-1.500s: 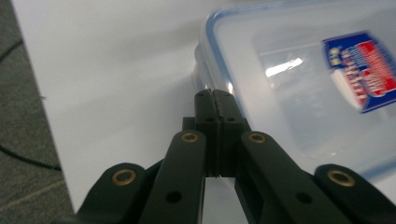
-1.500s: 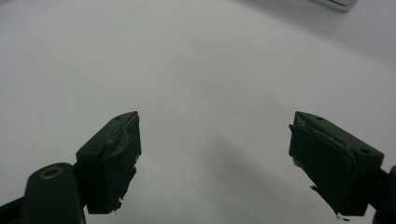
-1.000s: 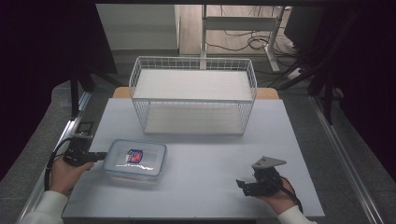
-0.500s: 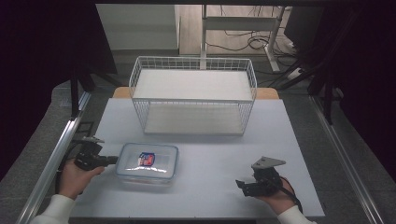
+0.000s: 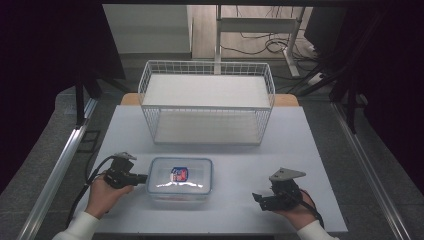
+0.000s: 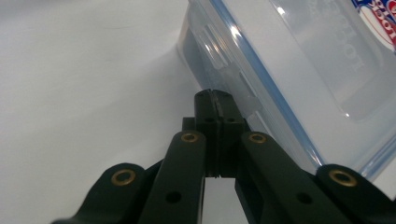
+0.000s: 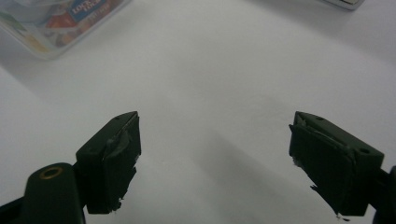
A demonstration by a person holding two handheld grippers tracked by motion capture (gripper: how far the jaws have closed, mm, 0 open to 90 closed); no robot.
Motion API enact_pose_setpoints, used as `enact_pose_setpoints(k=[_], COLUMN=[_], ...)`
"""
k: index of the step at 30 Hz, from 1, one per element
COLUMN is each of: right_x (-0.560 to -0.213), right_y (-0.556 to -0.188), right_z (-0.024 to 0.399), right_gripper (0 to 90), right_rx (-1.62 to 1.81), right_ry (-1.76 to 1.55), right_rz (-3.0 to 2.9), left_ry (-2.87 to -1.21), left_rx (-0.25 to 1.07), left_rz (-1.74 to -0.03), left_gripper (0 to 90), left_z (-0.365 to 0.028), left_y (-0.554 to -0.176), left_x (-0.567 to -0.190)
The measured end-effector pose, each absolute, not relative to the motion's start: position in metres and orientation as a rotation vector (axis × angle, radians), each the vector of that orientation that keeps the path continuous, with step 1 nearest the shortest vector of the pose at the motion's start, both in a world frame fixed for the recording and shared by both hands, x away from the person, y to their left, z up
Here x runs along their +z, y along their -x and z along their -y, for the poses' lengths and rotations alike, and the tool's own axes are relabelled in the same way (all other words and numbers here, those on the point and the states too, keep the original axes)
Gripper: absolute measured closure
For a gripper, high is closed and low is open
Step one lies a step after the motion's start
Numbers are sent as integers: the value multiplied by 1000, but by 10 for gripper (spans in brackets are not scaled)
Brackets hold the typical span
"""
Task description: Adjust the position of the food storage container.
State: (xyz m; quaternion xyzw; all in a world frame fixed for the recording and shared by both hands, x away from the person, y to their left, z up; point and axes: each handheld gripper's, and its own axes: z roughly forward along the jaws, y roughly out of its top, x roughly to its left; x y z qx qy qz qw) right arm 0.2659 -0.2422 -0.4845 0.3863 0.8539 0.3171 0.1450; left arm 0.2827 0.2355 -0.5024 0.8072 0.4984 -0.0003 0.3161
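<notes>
Left claw (image 6: pixel 215 100) pressed together, tips touching side of plastic box (image 5: pixel 181 178), just ahead on table (image 5: pixel 300 140). Box long axis runs away from left claw toward right claw (image 5: pixel 263 199), spread, empty, well apart. Left hand nearer.

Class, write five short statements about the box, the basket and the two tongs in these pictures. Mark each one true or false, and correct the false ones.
1. The left tongs are closed, tips against the box. True.
2. The right tongs grip the box. False: they are open, apart from the box, with only bare table between the jaws.
3. The basket stands behind the box, farther from the person. True.
4. The box sits inside the basket. False: it sits on the table in front of it.
5. The box has a clear lid with a red and blue label. True.
</notes>
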Motion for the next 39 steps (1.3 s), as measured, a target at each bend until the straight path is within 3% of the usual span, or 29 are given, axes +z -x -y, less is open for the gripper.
enact_pose_setpoints(k=[23,30,33,36,37,39], right_x=[-487,-481,-481,-481,-480,-480], right_y=[-267,-266,-266,-266,-266,-266], right_z=[241,242,242,243,243,243], right_gripper=[171,170,159,156,154,153], right_rx=[899,971,1003,1038,1047,1074], right_ry=[-1105,-1090,-1088,-1088,-1086,-1090], right_rz=[-2466,-2411,-2382,-2371,-2369,-2357], left_ry=[-2134,-2093,-2029,-1959,-1941,-1904], left_rx=[-42,64,113,142,154,158], left_rz=[-1204,-1198,-1203,-1209,-1221,-1243], left_gripper=[899,897,838,615,615,480], left_z=[-184,-196,-205,-213,-214,-216], left_y=[-293,-279,-273,-267,-266,-264], left_x=[-503,-495,-487,-481,-480,-479])
